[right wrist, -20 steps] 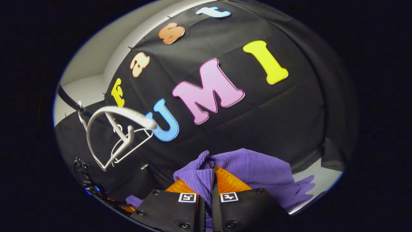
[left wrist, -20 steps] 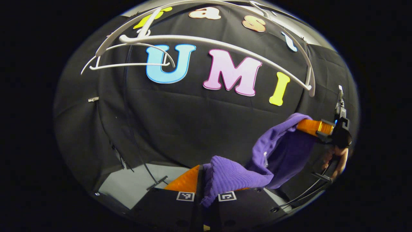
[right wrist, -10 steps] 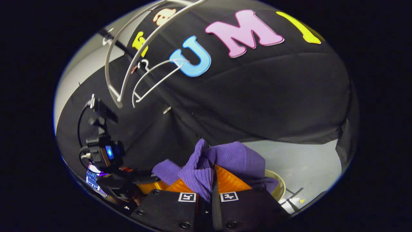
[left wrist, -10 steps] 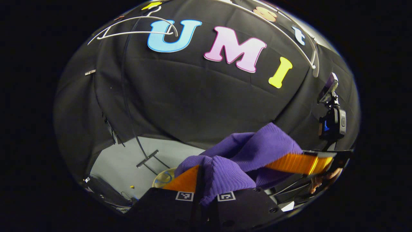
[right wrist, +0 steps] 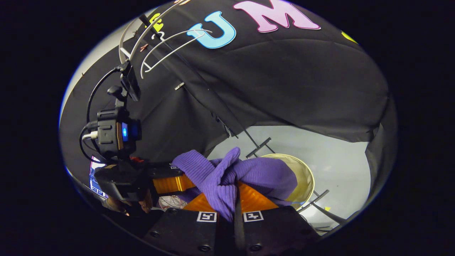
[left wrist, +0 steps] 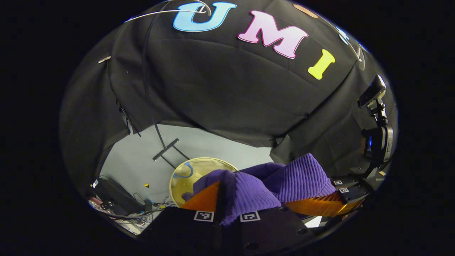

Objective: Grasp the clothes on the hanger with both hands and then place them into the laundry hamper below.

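Both my claws are clamped on the purple sweater (left wrist: pixel 284 181): my left claw (left wrist: pixel 227 199) pinches one bunched end, my right claw (right wrist: pixel 234 199) the other. Between them the knit hangs in folds above the round tan hamper (left wrist: pixel 181 174), which stands on the grey floor (left wrist: pixel 213 145). White hangers (right wrist: pixel 160 39) sit high by the black wall.

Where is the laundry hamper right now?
On the floor below both claws: the laundry hamper shows lower centre in the left gripper view, directly behind the held purple sweater.
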`<state>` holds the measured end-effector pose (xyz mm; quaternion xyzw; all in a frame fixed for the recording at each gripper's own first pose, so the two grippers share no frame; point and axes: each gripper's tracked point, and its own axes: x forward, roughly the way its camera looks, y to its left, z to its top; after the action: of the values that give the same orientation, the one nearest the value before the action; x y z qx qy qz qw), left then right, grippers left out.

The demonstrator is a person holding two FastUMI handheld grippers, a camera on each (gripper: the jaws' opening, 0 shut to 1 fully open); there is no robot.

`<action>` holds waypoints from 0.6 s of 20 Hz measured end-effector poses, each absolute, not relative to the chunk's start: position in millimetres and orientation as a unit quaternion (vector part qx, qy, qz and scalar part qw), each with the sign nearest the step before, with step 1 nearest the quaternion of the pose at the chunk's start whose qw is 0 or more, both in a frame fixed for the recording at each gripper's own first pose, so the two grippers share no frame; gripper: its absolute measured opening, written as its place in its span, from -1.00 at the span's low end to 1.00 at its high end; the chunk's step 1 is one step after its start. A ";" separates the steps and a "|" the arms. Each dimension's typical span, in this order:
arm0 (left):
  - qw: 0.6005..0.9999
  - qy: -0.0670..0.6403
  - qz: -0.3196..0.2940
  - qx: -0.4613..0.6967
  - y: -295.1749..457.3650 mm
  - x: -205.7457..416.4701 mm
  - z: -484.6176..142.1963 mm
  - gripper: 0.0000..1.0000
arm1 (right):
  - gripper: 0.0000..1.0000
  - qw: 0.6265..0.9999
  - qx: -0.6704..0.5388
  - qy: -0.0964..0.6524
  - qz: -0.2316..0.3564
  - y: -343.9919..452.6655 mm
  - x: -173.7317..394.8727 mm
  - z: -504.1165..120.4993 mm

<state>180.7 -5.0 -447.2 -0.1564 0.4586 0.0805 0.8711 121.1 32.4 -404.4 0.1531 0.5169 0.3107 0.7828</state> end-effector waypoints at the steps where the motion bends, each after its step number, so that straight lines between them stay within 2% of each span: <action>1: 0.871 0.460 0.080 -0.156 -4.9 181.6 -447.9 -0.72 | -0.75 0.783 0.151 0.518 0.311 32.0 123.4 -405.4; 9: 0.869 0.466 0.080 -0.144 -1.3 181.2 -451.3 -0.77 | -0.75 0.782 0.133 0.520 0.315 29.8 127.5 -411.1; 12: 0.871 0.467 0.078 -0.131 -1.8 183.9 -453.3 -0.72 | -0.75 0.783 0.123 0.523 0.313 32.0 132.4 -414.7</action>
<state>183.9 -1.8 -453.3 -0.1315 0.4673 0.0779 0.8708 132.4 32.0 -414.7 0.1232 0.5228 0.3130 0.7833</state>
